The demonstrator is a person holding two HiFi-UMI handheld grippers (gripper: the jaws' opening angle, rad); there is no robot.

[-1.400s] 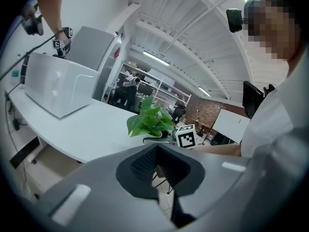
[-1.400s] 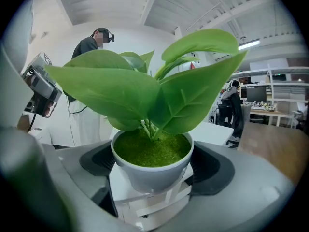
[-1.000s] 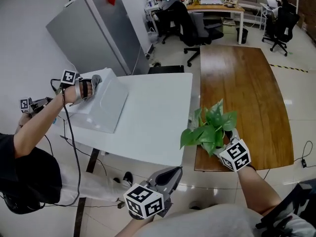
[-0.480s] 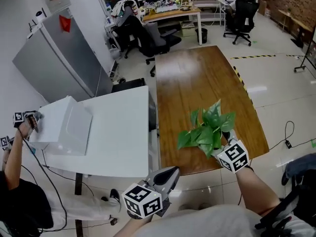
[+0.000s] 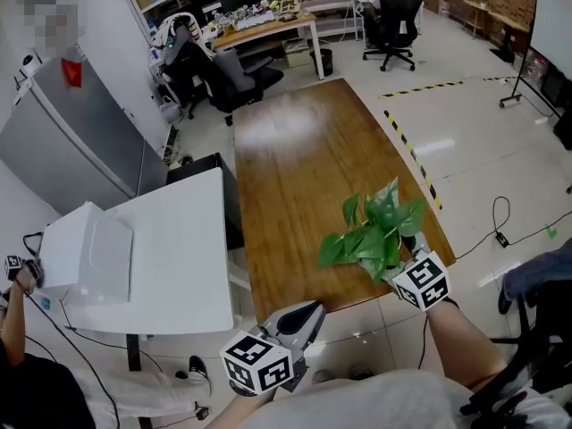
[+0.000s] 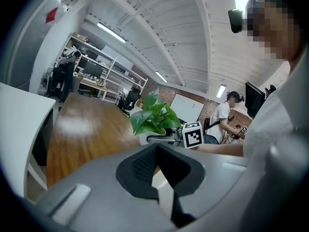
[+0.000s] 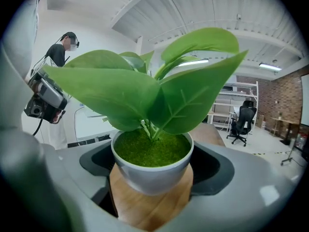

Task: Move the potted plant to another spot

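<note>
Right gripper: the right gripper [image 5: 402, 256] is clamped on the potted plant [image 5: 375, 235], one jaw against each side of the white pot [image 7: 150, 170]; its marker cube [image 5: 422, 280] faces the camera.
Potted plant: it stands upright in the jaws, with broad green leaves spreading above a mossy green top. It is over the near right corner of the wooden table [image 5: 304, 150]. Wood shows under the pot, but whether the base touches it cannot be told.
Left gripper: the left gripper [image 5: 304, 315] is clenched with nothing between its jaws. It sits near the person's body, left of the plant and off the near edge of the wooden table.
Wooden table: long and brown, running from near to far through the middle of the scene.
White table: the white table [image 5: 170, 257] stands just left of the wooden one and carries a white box [image 5: 85, 262] at its left end.
Far left: another person's hand [image 5: 20, 273] is beside the white box.
Far side: a grey cabinet [image 5: 63, 141] stands at the left, with office chairs [image 5: 223, 74] and a cluttered desk [image 5: 264, 29] beyond the wooden table.
Floor: striped tape [image 5: 411, 155] runs along the right of the wooden table.
</note>
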